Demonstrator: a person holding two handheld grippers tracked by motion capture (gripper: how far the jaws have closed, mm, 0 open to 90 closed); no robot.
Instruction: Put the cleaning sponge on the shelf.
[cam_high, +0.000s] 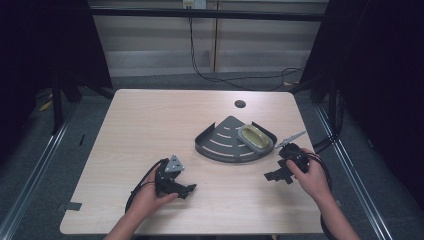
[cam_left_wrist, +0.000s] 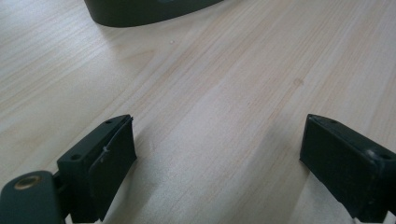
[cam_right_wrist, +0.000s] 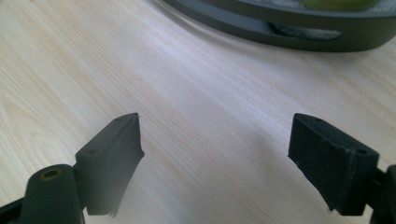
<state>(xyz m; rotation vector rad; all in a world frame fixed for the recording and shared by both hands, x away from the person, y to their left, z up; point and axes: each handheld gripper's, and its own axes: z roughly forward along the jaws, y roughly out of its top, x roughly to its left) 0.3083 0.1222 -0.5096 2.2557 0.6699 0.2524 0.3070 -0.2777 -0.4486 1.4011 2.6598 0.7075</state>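
My left gripper rests low on the table, jaws wide apart on nothing; the grey tray holding a green dish sits mid-table; my right gripper, just beside it, gapes empty.

Bench: pale wood, rounded corners, a round cable hole at 1 o'clock.
Tray: dark, fan-shaped, right of centre at 3 o'clock.
Dish: oval, lying in the tray.
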